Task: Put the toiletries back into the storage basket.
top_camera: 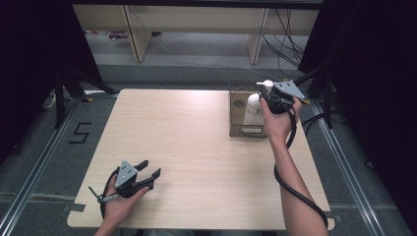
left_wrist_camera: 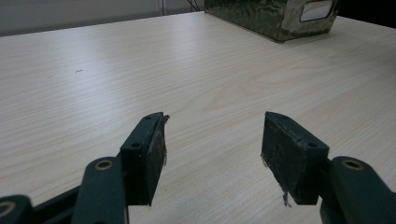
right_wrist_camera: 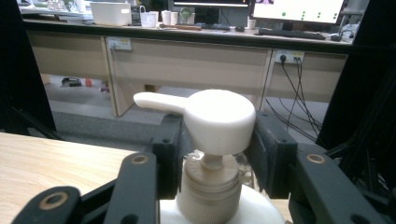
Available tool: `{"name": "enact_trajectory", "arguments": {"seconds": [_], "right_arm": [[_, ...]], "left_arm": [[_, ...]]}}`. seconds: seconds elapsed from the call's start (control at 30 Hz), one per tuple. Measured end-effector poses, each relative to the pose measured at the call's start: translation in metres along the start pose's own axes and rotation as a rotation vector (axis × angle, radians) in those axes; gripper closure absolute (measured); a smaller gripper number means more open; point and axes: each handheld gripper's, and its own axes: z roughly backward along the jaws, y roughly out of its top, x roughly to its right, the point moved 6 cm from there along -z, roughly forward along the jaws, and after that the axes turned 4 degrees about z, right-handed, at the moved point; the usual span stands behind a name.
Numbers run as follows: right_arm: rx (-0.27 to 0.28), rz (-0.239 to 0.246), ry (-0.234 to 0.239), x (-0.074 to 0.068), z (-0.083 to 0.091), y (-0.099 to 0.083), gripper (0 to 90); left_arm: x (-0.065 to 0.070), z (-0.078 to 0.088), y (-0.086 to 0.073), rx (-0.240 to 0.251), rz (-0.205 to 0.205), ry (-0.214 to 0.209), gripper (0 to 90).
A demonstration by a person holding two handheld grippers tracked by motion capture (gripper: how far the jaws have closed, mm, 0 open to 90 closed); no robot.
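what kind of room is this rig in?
Most likely an office or lab set up for recording: desks along the far wall carry monitors with cables hanging below, and the wooden table stands between black curtains with a floor mark "5".

The surface (left_wrist_camera: 196, 70) is showing a pale wood-grain laminate, smooth and matt, with fine darker streaks running along it. The pump bottle (right_wrist_camera: 217, 140) is looking like off-white plastic, its head smooth with a soft sheen and its collar finely ribbed. The box (top_camera: 241, 110) is appearing as brown cardboard (dull, slightly mottled). The left gripper (left_wrist_camera: 212, 154) is wearing matt black pads, rough and fraying at the edges, on smooth dark plastic arms with brassy rivets.
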Motion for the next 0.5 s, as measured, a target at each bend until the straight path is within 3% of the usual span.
{"name": "enact_trajectory", "arguments": {"seconds": [0.07, 0.43, 0.5], "right_arm": [[-0.002, -0.017, -0.005, -0.0009, 0.0009, -0.0009, 56.4], [-0.017, 0.017, -0.017, 0.0035, 0.0022, -0.0056, 42.2], [-0.027, 0.002, -0.021, 0.0036, 0.0032, -0.0073, 40.6]], "left_arm": [[0.0000, 0.0000, 0.0000, 0.000, 0.000, 0.000, 39.1], [-0.0001, 0.0000, -0.0001, -0.002, -0.004, 0.001, 39.1], [0.0001, 0.0001, 0.0000, -0.001, -0.003, 0.000, 39.1]]}}
